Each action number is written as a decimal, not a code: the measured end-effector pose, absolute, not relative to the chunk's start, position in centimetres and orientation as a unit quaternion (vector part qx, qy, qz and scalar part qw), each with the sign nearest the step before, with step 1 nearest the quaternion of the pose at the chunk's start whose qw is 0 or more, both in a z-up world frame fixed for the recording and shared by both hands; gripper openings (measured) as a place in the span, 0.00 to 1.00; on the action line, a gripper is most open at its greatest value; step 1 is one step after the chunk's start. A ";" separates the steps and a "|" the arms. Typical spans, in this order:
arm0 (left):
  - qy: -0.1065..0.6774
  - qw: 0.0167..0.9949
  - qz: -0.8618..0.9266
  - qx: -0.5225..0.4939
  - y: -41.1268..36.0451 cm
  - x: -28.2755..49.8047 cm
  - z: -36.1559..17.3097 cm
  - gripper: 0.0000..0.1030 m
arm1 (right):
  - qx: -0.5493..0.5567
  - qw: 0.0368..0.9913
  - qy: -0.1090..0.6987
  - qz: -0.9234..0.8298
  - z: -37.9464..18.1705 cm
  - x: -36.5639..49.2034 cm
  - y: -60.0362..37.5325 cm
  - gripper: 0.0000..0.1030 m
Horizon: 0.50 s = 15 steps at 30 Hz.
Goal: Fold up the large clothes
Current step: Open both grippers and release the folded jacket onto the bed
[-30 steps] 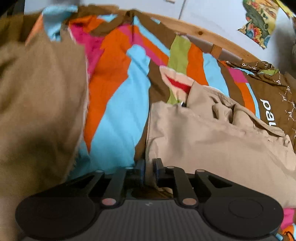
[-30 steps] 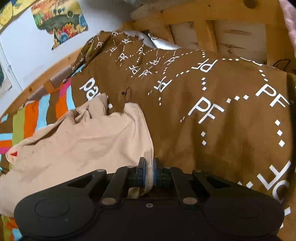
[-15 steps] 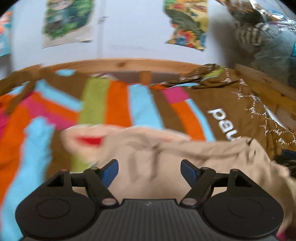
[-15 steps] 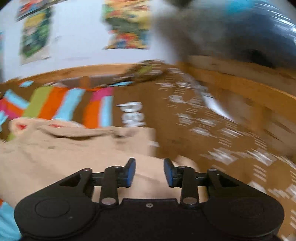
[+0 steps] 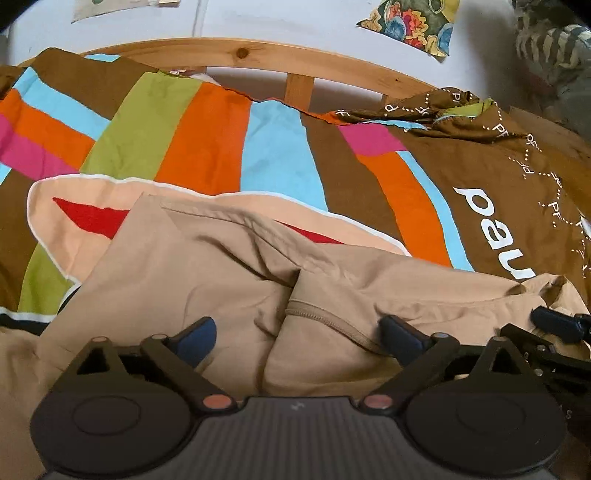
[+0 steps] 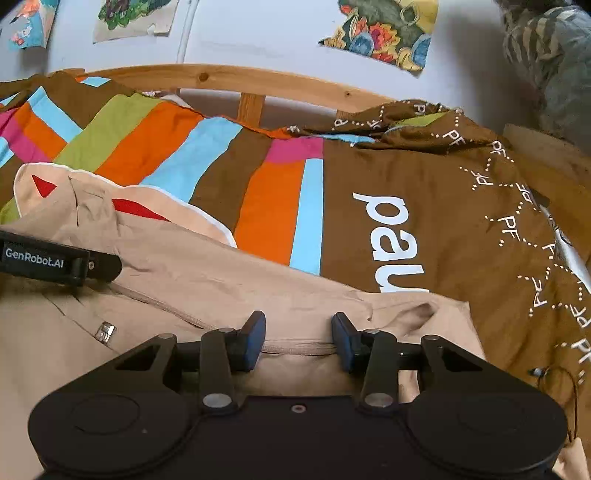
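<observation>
A large beige garment (image 5: pixel 207 266) lies folded over on a striped bedspread (image 5: pixel 207 140). My left gripper (image 5: pixel 299 338) is open wide just above its near part, fingers apart and holding nothing. The garment also shows in the right wrist view (image 6: pixel 229 280), with a seam and a small metal clasp (image 6: pixel 105 331). My right gripper (image 6: pixel 298 341) is open over the garment's right end, empty. The left gripper's body (image 6: pixel 55 260) shows at the left edge of the right wrist view; the right gripper's fingers (image 5: pixel 554 325) show at the right edge of the left wrist view.
A brown cover with white lettering (image 6: pixel 424 221) lies on the right of the bed. A wooden bed rail (image 5: pixel 258 59) runs along the far side below a white wall with posters (image 6: pixel 384 29). A striped grey bundle (image 6: pixel 546 55) sits at the top right.
Both grippers were shut on the garment's edges one second ago; both have let go and opened. The garment now lies folded on the bed and both views face the far rail.
</observation>
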State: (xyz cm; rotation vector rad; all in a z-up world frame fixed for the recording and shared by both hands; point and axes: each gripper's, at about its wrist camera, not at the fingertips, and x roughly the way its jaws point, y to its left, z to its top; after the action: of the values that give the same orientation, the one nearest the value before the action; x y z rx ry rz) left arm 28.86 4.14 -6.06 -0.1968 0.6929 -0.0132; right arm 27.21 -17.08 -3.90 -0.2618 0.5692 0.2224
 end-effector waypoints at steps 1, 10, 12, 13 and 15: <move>0.338 0.935 -0.009 -0.105 4.4 28.8 -5.8 0.96 | -0.140 0.945 0.278 0.105 -4.3 27.2 -16.7 0.42; 0.314 0.945 -0.031 -0.089 4.5 21.0 -1.1 0.97 | -0.082 0.955 0.258 0.124 0.1 22.1 -19.8 0.56; 0.330 0.943 -0.023 -0.044 3.3 20.1 -2.6 0.97 | -0.094 0.951 0.263 0.135 0.2 19.6 -20.0 0.58; 0.340 0.940 -0.018 -0.033 3.0 20.1 -3.6 0.97 | -0.103 0.948 0.266 0.138 -0.1 18.7 -19.9 0.59; 0.325 0.945 -0.020 -0.036 3.0 20.0 -4.6 0.97 | -0.127 0.942 0.279 0.133 -1.7 17.5 -19.6 0.61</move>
State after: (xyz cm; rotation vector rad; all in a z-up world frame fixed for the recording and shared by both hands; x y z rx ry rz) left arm 19.95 3.02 -4.60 -0.0726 0.6626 -0.0416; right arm 17.52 -19.59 -1.70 -0.2588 0.5696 0.2717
